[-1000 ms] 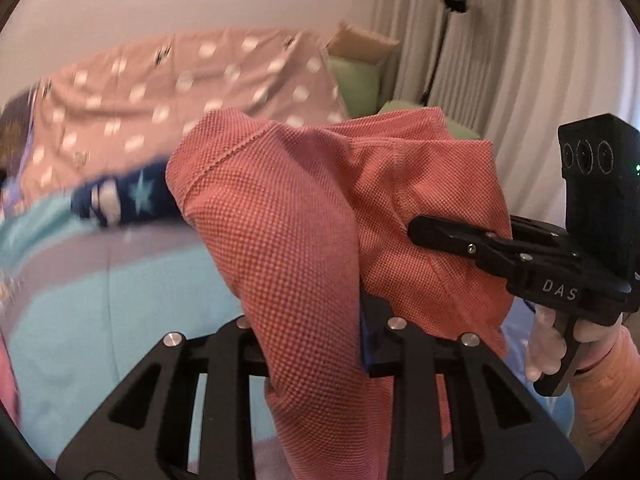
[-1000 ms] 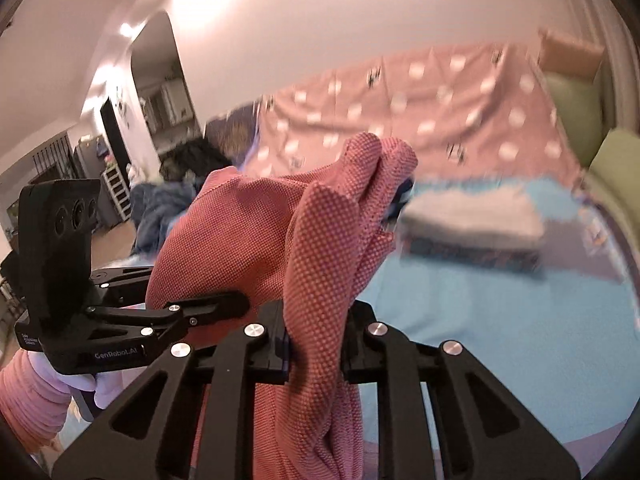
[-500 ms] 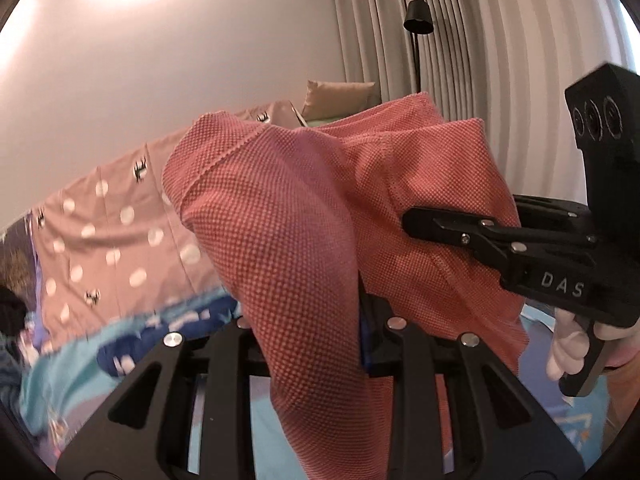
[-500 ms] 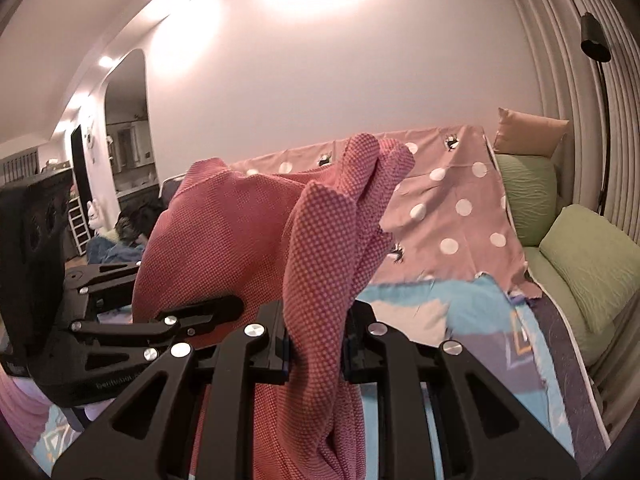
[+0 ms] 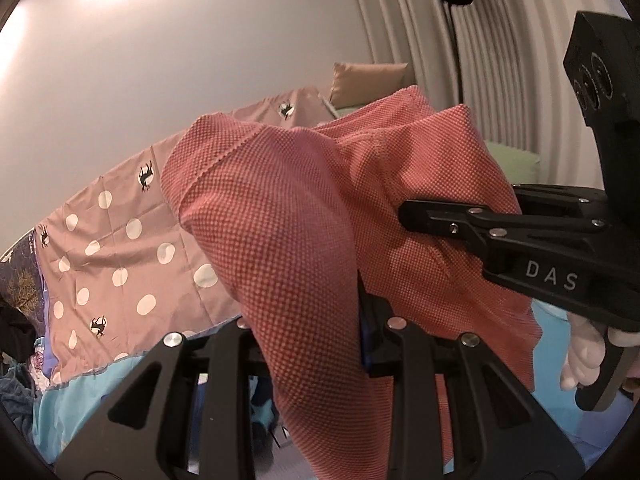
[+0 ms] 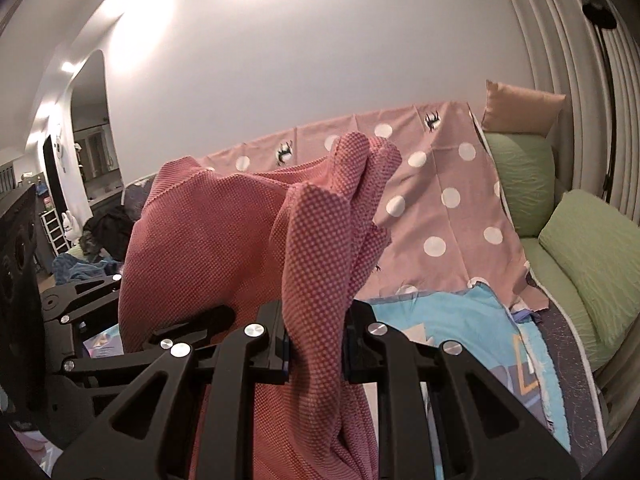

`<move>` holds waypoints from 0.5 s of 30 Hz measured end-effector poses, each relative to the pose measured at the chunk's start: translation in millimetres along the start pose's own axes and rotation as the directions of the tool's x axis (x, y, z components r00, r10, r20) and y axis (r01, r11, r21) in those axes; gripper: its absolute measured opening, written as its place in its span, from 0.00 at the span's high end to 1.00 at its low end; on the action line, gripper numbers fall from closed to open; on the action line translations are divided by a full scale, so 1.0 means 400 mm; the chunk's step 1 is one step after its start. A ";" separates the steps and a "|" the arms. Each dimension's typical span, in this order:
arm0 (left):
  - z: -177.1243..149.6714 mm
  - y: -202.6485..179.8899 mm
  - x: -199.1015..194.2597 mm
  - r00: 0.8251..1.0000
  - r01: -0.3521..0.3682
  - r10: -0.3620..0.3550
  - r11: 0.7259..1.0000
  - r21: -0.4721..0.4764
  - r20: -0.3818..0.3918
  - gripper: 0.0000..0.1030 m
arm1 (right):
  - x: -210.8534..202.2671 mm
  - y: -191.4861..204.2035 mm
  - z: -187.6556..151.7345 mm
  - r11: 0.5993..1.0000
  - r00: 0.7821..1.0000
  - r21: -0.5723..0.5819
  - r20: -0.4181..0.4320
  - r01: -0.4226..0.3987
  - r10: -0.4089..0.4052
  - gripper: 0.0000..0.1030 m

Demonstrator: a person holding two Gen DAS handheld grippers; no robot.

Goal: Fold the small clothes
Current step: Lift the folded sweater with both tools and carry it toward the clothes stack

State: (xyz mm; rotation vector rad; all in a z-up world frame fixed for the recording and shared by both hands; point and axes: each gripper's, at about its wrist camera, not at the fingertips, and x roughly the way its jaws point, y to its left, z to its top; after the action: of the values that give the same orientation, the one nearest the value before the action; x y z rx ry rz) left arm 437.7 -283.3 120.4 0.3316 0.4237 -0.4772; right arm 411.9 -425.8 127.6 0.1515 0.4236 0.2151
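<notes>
Aloft, both grippers' fingers (image 5: 362,332) pinch the red garment's (image 5: 280,240) edges.

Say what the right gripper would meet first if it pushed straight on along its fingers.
The right gripper is shut on the red garment, which bunches ahead of it. Beyond that, probably the pink dotted sheet draped over the sofa back, though depth is unclear.

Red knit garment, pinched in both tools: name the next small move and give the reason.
Probably draw the two tools apart to pull the red knit garment flat. The left tool and the right tool each clamp a bunched fold of it, close together, and the cloth sags in thick folds between and below them, above the blue bedspread. It looks too crumpled to fold as it hangs.
</notes>
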 end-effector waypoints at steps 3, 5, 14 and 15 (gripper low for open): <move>-0.016 0.022 0.103 1.000 -0.016 0.016 1.000 -0.007 -0.024 0.72 | 0.082 -0.017 -0.021 1.000 0.999 0.003 -0.016 0.028 -0.028 0.82; -0.056 0.037 0.196 0.998 -0.047 0.046 0.999 -0.025 -0.049 0.60 | 0.161 -0.035 -0.053 0.992 0.992 -0.026 -0.036 0.120 -0.121 0.73; -0.332 0.030 0.372 0.967 -0.112 0.116 0.993 0.031 -0.228 0.49 | 0.233 -0.129 -0.313 0.972 0.966 0.077 -0.157 0.222 -0.208 0.61; -0.342 0.024 0.361 0.973 -0.120 0.126 0.992 0.047 -0.194 0.48 | 0.233 -0.127 -0.327 0.973 0.965 0.078 -0.165 0.219 -0.205 0.61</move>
State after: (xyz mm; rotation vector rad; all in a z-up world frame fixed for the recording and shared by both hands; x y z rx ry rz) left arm 516.1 -274.0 -62.5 0.4381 0.5841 -0.3317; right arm 448.6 -439.6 -36.4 0.1825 0.6023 -0.0051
